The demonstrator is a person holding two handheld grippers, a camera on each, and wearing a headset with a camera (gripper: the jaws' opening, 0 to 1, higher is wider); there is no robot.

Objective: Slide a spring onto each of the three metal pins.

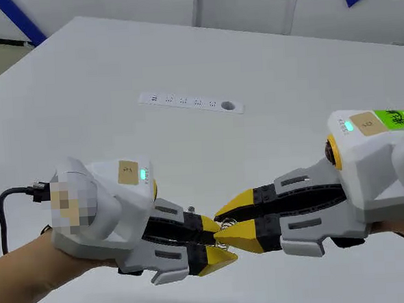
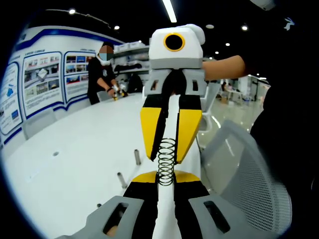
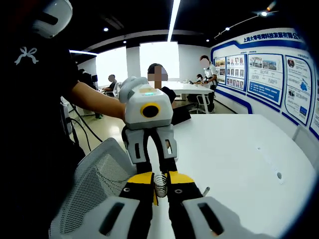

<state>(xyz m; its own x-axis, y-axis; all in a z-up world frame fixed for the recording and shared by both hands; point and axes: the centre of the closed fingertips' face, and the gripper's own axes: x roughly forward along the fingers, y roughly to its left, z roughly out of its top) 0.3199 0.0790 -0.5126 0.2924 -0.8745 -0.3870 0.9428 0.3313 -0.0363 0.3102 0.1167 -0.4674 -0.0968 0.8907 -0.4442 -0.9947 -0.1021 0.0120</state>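
A small metal spring (image 1: 227, 224) is caught between the yellow tips of both grippers, which meet nose to nose above the white table (image 1: 182, 50). My left gripper (image 1: 224, 241) comes in from the left and is shut on one end of the spring (image 2: 166, 162). My right gripper (image 1: 221, 226) comes in from the right and is shut on the other end of the spring (image 3: 160, 184). Short metal pins (image 2: 137, 157) (image 2: 119, 179) stand upright on the table just left of the jaws. One pin (image 1: 190, 209) shows behind the left gripper, and one pin (image 3: 205, 191) right of my right gripper (image 3: 159, 181).
A white power strip (image 1: 191, 103) lies mid-table. A black cable (image 1: 5, 205) trails off at the left. A chair (image 1: 245, 8) stands at the far edge, and a mesh chair (image 2: 244, 179) is beside me. A person (image 2: 102, 72) works at the table's far end.
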